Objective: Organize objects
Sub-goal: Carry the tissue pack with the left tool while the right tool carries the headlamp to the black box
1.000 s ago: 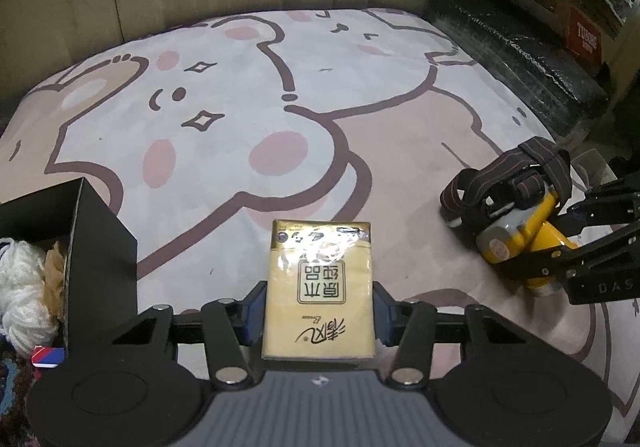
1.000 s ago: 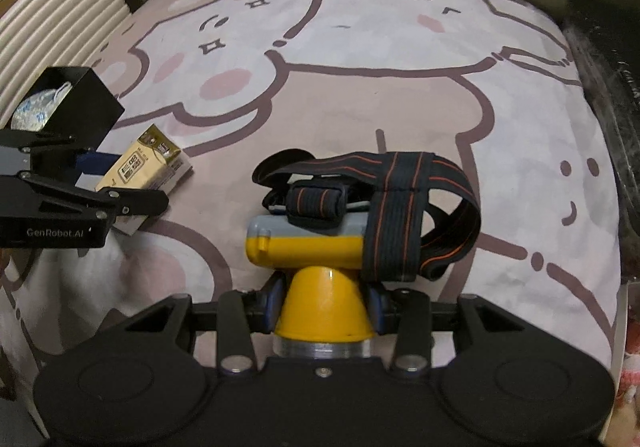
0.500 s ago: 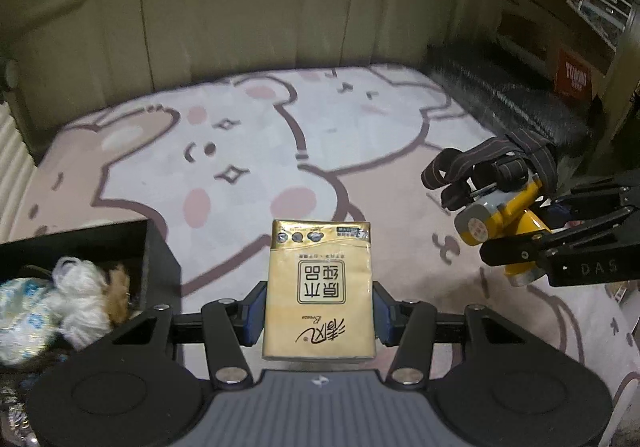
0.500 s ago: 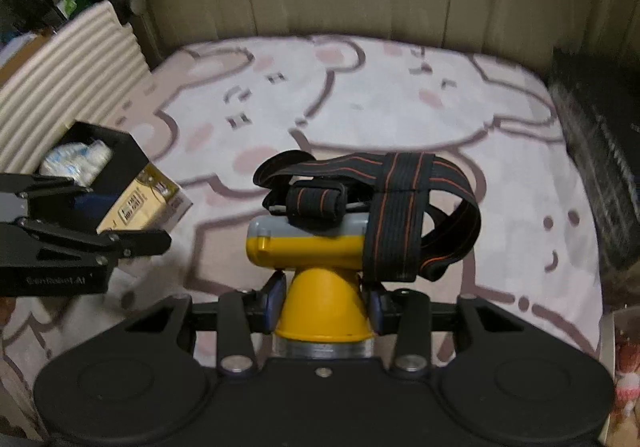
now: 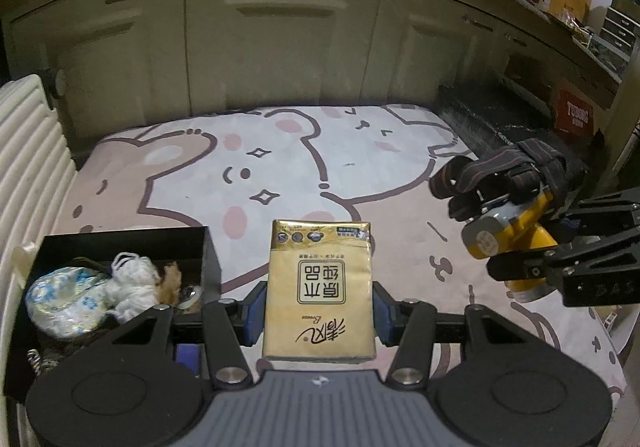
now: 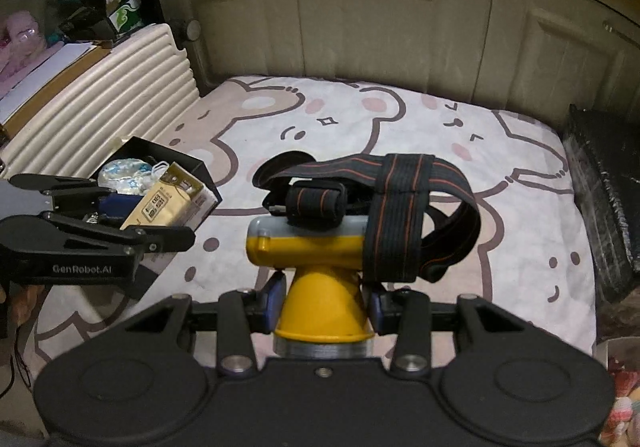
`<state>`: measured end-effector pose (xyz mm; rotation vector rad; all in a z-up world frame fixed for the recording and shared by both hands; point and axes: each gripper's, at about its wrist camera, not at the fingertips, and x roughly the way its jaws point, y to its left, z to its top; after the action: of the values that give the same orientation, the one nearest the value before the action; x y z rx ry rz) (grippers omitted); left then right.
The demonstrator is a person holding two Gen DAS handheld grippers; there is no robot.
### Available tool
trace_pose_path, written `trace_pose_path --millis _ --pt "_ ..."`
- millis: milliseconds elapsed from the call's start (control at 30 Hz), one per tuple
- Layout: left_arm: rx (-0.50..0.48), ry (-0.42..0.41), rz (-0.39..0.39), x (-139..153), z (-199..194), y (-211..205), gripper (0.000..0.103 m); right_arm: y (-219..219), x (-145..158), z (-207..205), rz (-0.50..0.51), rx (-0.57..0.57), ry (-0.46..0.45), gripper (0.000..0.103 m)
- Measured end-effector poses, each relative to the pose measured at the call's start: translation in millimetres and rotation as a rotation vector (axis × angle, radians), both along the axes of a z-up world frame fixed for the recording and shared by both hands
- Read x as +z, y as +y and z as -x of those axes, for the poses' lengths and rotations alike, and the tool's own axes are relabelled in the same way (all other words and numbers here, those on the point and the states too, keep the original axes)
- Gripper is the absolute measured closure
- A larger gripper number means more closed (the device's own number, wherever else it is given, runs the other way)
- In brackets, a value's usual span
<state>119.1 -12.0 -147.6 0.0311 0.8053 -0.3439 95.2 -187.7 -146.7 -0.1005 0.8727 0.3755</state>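
A: Left gripper (image 5: 320, 313)?
B: Clamped on the gold tissue pack (image 5: 319, 289), held above the rug (image 5: 280, 151), just right of the black box (image 5: 120, 243).
A: Right gripper (image 6: 323, 301)?
B: Pinching the yellow headlamp (image 6: 320, 267) at its cone, straps on top.

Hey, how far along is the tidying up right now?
Partly done. The black box already holds a white-and-blue bundle and some white yarn. In hand: the left claw grips a gold tissue pack, and the right claw grips a yellow headlamp with its strap; both are lifted above the bear-print mat. Left: probably setting both items into the box.
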Motion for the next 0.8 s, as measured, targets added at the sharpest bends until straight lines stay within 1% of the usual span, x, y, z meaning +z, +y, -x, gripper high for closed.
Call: trace_pose_path --millis 200,300,367,533,667,800 --pt "0.034 -0.014 -0.019 10.2 0.0 23.9 0.05 5.6 13.4 2.1 0.006 0.027 -0.022 0.061" --pt "0.091 -0.017 -0.024 13.1 -6.9 44.2 0.05 8.9 20.2 0.5 0.003 0.04 -0.036 0.061" --pt "0.133 -0.024 -0.043 12.5 -13.8 59.7 0.05 11.7 23.5 -1.4 -0.002 0.049 -0.043 0.061" --pt "0.198 -0.012 -0.106 0.2 -33.8 93.6 0.05 26.0 28.4 -7.4 -0.001 0.09 -0.052 0.061" --pt "0.238 0.032 -0.108 -15.7 -52.1 116.2 0.05 40.5 29.9 -12.6 0.003 0.126 -0.055 0.061" --pt "0.263 0.069 -0.118 -30.3 -64.7 129.0 0.05 55.5 30.3 -17.2 0.007 0.16 -0.053 0.06"
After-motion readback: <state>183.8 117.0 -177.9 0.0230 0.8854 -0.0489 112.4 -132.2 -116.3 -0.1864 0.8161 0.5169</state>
